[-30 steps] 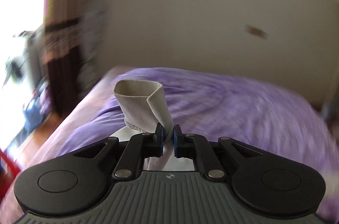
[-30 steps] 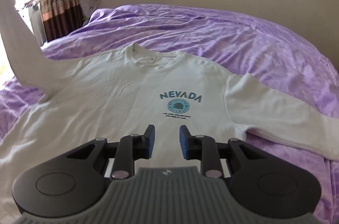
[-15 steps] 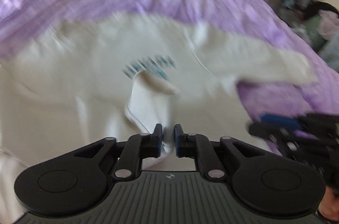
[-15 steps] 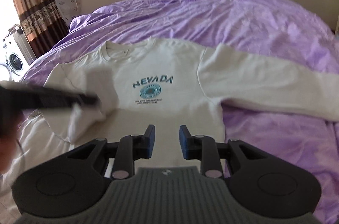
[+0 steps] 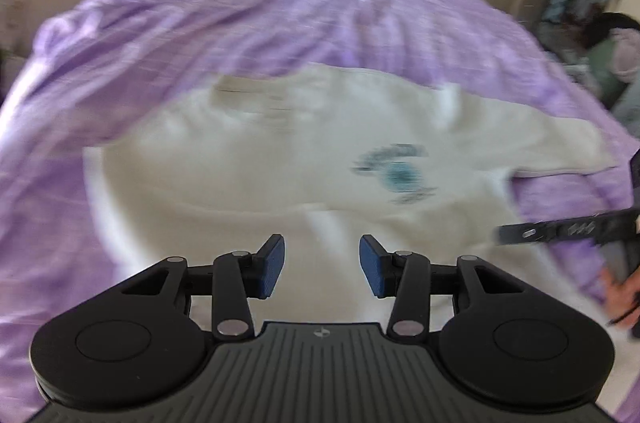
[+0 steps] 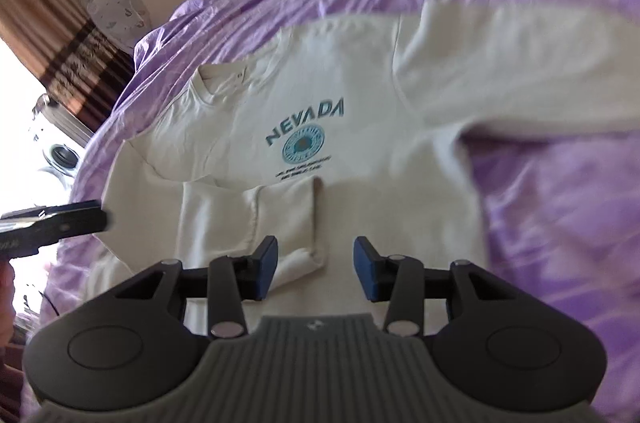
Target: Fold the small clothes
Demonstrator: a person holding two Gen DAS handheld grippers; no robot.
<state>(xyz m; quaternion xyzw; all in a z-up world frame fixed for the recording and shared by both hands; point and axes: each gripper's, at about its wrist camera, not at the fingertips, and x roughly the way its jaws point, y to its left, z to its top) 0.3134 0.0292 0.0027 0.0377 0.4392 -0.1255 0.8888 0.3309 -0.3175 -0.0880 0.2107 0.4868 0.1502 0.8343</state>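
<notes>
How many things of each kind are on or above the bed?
Sweatshirt, cream with NEVADA print, one sleeve folded across its front: 1
Purple bedcover: 1
Grippers, left gripper and right gripper, both opening with nothing between the pads: 2
Total: 4

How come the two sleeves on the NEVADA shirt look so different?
The folded sleeve lies across the shirt's front, below the print; the other sleeve stretches straight out over the purple bedcover. The folded sleeve's cuff rests on the shirt; the other sleeve's cuff is out of view. Both are the same cream cloth, and neither is held.
</notes>
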